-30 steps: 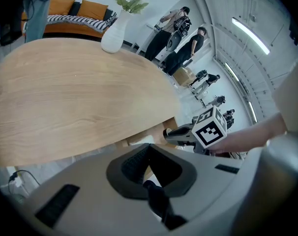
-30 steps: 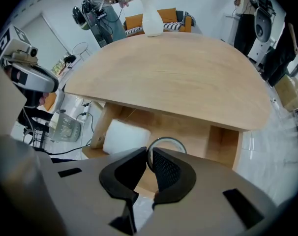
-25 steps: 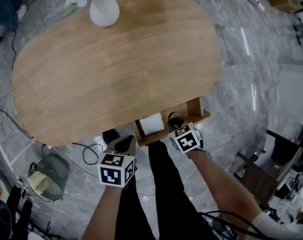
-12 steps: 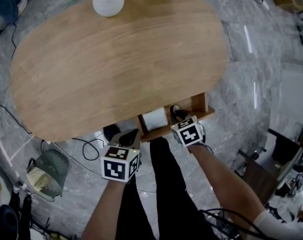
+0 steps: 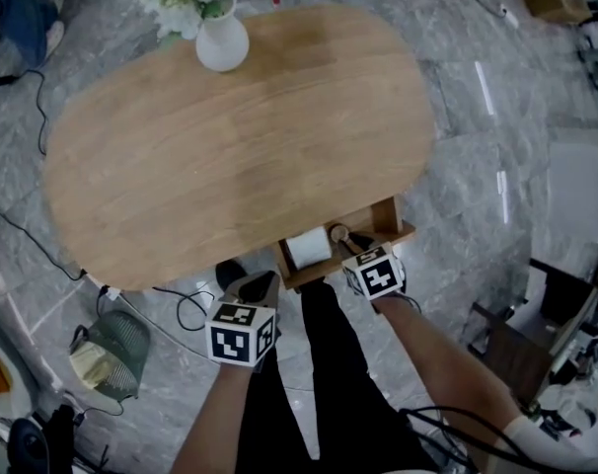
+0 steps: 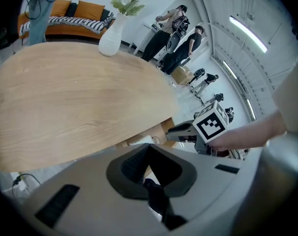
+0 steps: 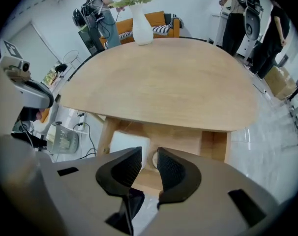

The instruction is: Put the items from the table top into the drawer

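Note:
The open wooden drawer (image 5: 389, 224) juts out under the near edge of the oval wooden table (image 5: 240, 146). Inside lie a white boxy item (image 5: 307, 248) and a small round item (image 5: 336, 235). My right gripper (image 5: 352, 249) hangs just above the drawer's front and points steeply down. A narrow gap shows between its jaws (image 7: 149, 163), with nothing in it. The white item (image 7: 125, 142) shows below them. My left gripper (image 5: 256, 284) is shut and empty, left of the drawer and off the table's edge (image 6: 148, 157). On the table top stands only a white vase (image 5: 222, 42) of flowers.
A wire basket (image 5: 104, 349) and cables (image 5: 186, 306) lie on the marble floor at the left of my legs. Chairs and gear stand at the lower right. People (image 6: 176, 31) and an orange sofa (image 7: 163, 22) are beyond the table's far side.
Both grippers have lifted slightly near the drawer. The head view has tilted, bringing the vase and flowers fully into view. The round item in the drawer shows more plainly.

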Tool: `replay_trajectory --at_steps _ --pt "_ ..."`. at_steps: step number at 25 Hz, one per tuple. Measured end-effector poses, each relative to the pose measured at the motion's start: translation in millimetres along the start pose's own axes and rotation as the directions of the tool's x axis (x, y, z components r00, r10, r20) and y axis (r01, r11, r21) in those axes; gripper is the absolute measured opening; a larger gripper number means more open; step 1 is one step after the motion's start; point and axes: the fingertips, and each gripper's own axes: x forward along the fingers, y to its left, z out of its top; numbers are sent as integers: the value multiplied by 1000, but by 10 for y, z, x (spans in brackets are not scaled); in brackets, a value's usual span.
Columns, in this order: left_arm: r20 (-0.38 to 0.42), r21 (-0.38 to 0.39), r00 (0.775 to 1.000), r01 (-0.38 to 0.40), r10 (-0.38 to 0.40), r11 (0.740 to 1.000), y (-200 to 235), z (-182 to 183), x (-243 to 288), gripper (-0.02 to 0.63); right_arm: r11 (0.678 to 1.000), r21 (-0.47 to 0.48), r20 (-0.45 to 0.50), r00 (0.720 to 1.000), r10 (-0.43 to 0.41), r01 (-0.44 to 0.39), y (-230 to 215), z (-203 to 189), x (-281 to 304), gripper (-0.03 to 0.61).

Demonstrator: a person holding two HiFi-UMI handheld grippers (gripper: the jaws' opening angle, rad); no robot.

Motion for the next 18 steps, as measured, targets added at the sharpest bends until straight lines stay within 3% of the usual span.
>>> replay_trajectory --at_steps 12,18 --pt "61 78 998 -6 2 997 -448 710 -1055 2 995 103 180 983 -19 0 218 507 -1372 58" --pt "63 153 998 19 -29 988 -790 820 -1504 1 991 124 270 963 5 -40 311 676 -2081 41"
